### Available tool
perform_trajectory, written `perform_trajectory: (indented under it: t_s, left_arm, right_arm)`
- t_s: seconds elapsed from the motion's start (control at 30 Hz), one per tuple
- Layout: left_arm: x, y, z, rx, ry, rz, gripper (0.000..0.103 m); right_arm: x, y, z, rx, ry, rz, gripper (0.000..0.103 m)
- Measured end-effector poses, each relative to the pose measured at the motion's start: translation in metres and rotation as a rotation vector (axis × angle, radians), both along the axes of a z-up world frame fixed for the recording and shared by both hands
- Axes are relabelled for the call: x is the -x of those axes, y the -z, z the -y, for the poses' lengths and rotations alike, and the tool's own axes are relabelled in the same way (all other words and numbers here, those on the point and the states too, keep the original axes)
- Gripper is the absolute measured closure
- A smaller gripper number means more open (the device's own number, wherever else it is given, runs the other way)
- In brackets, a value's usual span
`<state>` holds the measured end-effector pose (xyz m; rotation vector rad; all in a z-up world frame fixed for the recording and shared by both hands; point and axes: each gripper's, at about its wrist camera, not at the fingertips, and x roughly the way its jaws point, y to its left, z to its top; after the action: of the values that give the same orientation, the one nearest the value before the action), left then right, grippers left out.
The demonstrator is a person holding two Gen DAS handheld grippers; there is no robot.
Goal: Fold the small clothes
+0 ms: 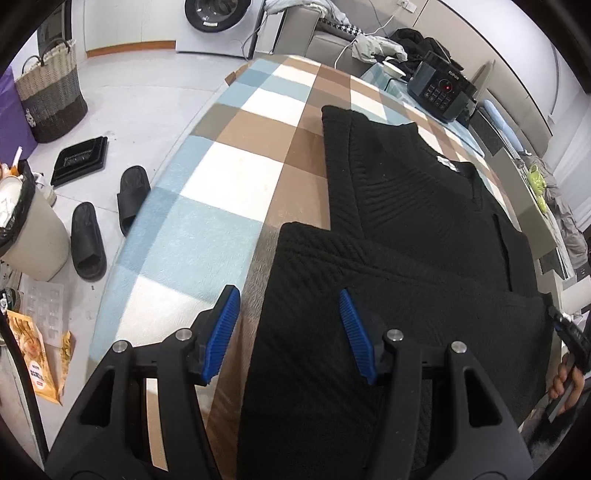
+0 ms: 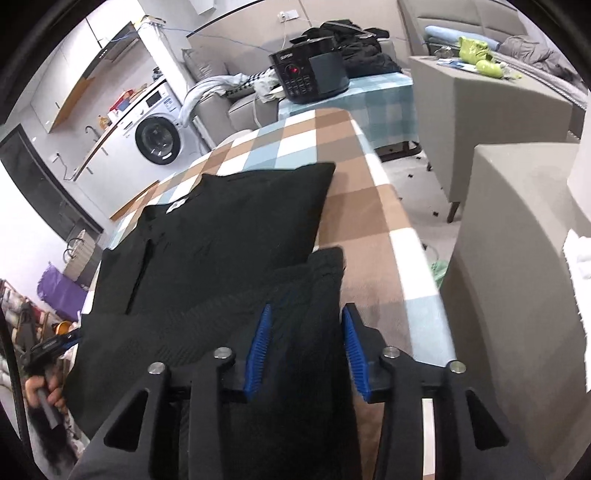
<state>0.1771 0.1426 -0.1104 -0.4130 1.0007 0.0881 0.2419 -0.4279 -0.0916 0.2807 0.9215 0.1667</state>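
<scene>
A black ribbed knit top (image 1: 417, 206) lies flat on the checked blanket-covered table (image 1: 229, 177), its white neck label (image 1: 447, 163) at the far end. A nearer layer of it (image 1: 369, 295) overlaps the body. My left gripper (image 1: 290, 332) is open, its blue pads (image 1: 221, 332) wide apart astride that layer's left edge. In the right wrist view the top (image 2: 229, 229) fills the middle. My right gripper (image 2: 306, 350) is open over its right edge, with cloth between the pads (image 2: 352, 350) but not pinched. A hand (image 1: 565, 384) holds the right gripper at the far right of the left wrist view.
A black rice cooker (image 2: 310, 77) stands on a second table beyond the far end. Grey armchairs (image 2: 517, 295) sit close to the table's right side. On the floor at left are slippers (image 1: 88, 240), a bin (image 1: 26, 229), a woven basket (image 1: 51, 92) and a washing machine (image 1: 218, 22).
</scene>
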Motion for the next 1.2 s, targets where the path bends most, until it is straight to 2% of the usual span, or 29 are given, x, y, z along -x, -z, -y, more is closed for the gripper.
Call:
perform_trajectory:
  t_s: [0.07,0.13,0.17,0.2,0.23,0.27,0.3,0.33,0.47,0.67,0.77,0.87,1.0,1.07,1.13,1.17,1.2]
  left_arm:
    - [-0.006,-0.001,0.002,-0.006,0.006,0.006,0.05]
    - [-0.011,0.0,0.003,0.021,0.019,0.019,0.05]
    - [-0.013,0.0,0.004,0.028,0.025,0.026,0.054]
    - [-0.014,-0.001,0.005,0.029,0.029,0.037,0.068]
    - [-0.015,-0.001,0.006,0.031,0.035,0.046,0.076]
    - [-0.016,-0.001,0.006,0.04,0.04,0.056,0.086]
    - [-0.015,-0.002,0.006,0.052,0.041,0.067,0.097]
    - [-0.014,-0.004,0.004,0.066,0.04,0.085,0.098]
    - [-0.006,-0.016,-0.001,0.09,0.016,0.16,0.099]
    - [0.005,-0.053,-0.008,0.123,-0.02,0.291,0.1]
    - [-0.002,-0.071,-0.009,0.105,-0.027,0.325,0.1]
    - [-0.02,-0.069,-0.008,0.087,-0.034,0.307,0.1]
    - [-0.046,-0.044,-0.008,0.07,-0.052,0.227,0.1]
    - [-0.054,-0.031,-0.007,0.067,-0.054,0.191,0.099]
    - [-0.058,-0.022,-0.007,0.043,-0.074,0.159,0.099]
    - [-0.057,-0.02,-0.007,0.033,-0.081,0.144,0.097]
    - [-0.055,-0.019,-0.008,0.023,-0.088,0.132,0.092]
  right_arm:
    - [0.0,0.004,0.0,-0.002,-0.001,-0.014,0.062]
    - [-0.002,0.008,0.001,-0.02,-0.004,-0.022,0.062]
    - [-0.002,0.009,0.001,-0.031,0.0,-0.021,0.062]
    - [-0.003,0.009,0.002,-0.037,0.007,-0.017,0.062]
    - [-0.003,0.009,0.002,-0.039,0.006,-0.016,0.062]
    - [-0.004,0.008,0.002,-0.037,0.007,-0.011,0.07]
    - [-0.004,0.007,0.001,-0.028,0.009,-0.002,0.089]
    - [-0.003,0.004,0.0,-0.008,0.012,0.014,0.097]
    - [0.013,-0.019,-0.008,0.033,-0.023,0.136,0.098]
    - [0.017,-0.053,-0.006,0.035,0.01,0.227,0.098]
    - [0.005,-0.057,-0.008,0.062,0.036,0.224,0.098]
    - [-0.016,-0.048,-0.008,0.056,0.066,0.189,0.098]
    - [-0.038,-0.033,-0.009,0.024,0.1,0.138,0.098]
    - [-0.047,-0.027,-0.011,0.043,0.106,0.104,0.097]
    - [-0.053,-0.019,-0.011,0.042,0.09,0.042,0.091]
    - [-0.053,-0.018,-0.009,0.042,0.091,0.018,0.084]
    - [-0.049,-0.018,-0.008,0.04,0.09,0.015,0.081]
